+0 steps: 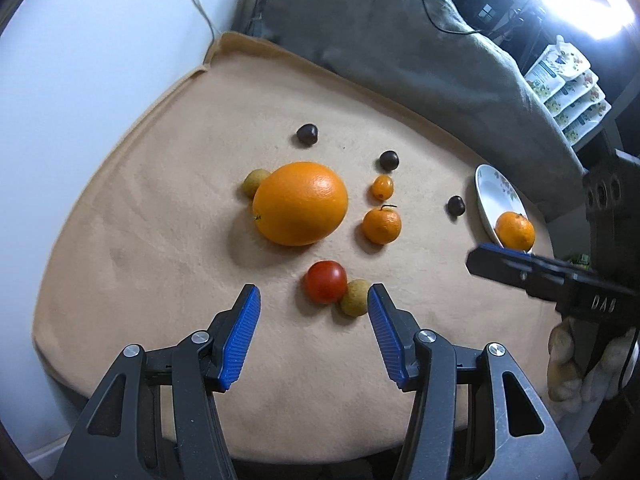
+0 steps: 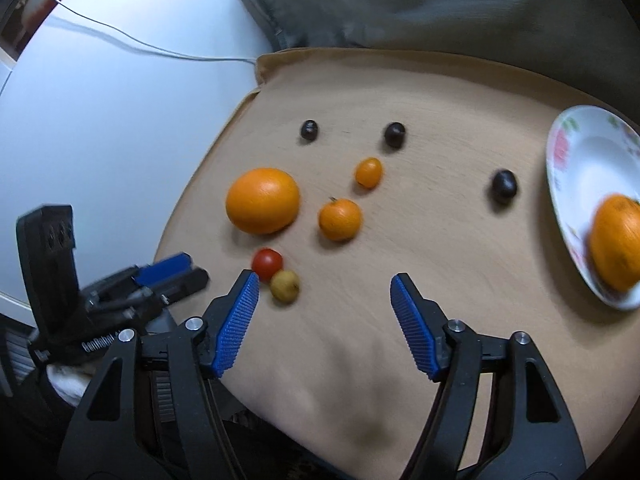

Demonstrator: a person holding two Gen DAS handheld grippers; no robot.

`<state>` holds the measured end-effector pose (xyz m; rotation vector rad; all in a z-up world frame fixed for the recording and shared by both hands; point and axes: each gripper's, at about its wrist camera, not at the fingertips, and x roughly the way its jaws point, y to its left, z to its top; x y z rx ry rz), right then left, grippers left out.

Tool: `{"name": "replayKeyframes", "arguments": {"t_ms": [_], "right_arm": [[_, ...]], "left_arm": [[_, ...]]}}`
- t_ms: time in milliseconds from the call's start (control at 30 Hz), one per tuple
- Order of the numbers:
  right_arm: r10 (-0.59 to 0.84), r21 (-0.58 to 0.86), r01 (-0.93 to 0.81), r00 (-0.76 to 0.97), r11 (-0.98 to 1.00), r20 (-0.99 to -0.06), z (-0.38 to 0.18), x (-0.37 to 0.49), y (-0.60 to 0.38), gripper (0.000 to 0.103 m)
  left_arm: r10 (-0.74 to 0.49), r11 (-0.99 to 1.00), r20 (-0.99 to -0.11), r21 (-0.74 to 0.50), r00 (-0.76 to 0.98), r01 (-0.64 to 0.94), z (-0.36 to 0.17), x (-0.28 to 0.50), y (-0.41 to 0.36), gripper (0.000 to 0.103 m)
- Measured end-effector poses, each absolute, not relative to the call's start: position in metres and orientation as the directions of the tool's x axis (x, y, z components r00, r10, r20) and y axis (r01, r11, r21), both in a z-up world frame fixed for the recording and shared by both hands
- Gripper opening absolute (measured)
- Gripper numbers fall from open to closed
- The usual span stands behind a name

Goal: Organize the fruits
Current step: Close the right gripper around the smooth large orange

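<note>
Both claws are open and empty. The left claw (image 1: 314,300) is best lowered around the tomato (image 1: 325,281) alone, the touching yellow fruit (image 1: 354,297) kept outside; the right claw (image 2: 324,290) hovers apart.

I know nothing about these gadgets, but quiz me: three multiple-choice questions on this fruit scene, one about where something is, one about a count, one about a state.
1. Where does the mandarin on the right lie?
A. on the flowered plate
B. beside the big orange
C. between the left gripper's fingers

2. How many small dark round fruits lie on the tan cloth?
A. one
B. three
C. five

3. How do both grippers stand?
A. open and empty
B. each shut on a fruit
C. one holds the tomato

Answers:
1 A: the mandarin rests on the flowered plate.
2 B: three dark fruits lie on the tan cloth.
3 A: the left gripper and the right gripper show spread fingers with nothing between; the tomato lies free.
</note>
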<state>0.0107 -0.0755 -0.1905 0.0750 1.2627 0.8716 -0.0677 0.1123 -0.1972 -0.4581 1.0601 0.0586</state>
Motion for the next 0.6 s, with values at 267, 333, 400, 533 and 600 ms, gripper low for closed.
{"name": "replayKeyframes", "arguments": {"t_ms": [267, 333, 400, 533, 600], "right_arm": [[0.606, 0.522, -0.58, -0.06, 0.626, -0.793, -0.196, 0.039, -0.015, 0.072], [0.596, 0.517, -0.598, -0.08, 0.613, -0.799, -0.201, 0.043, 0.001, 0.072], [0.588, 0.52, -0.604, -0.102, 0.604, -0.802, -0.207, 0.048, 0.015, 0.072], [0.584, 0.535, -0.602, -0.136, 0.592, -0.8, -0.214, 0.053, 0.032, 0.072], [0.576, 0.53, -0.61, -0.143, 0.589, -0.805, -0.217, 0.054, 0.041, 0.072]], "left_arm": [[-0.208, 0.868, -0.833, -0.399, 0.513, -0.295, -0.216, -0.056, 0.132, 0.054], [-0.218, 0.86, -0.826, -0.414, 0.519, -0.298, -0.22, -0.053, 0.136, 0.054], [-0.233, 0.851, -0.819, -0.433, 0.524, -0.299, -0.223, -0.051, 0.14, 0.054], [-0.257, 0.839, -0.809, -0.458, 0.528, -0.294, -0.227, -0.047, 0.144, 0.054], [-0.263, 0.834, -0.805, -0.467, 0.531, -0.295, -0.228, -0.046, 0.145, 0.054]]}}
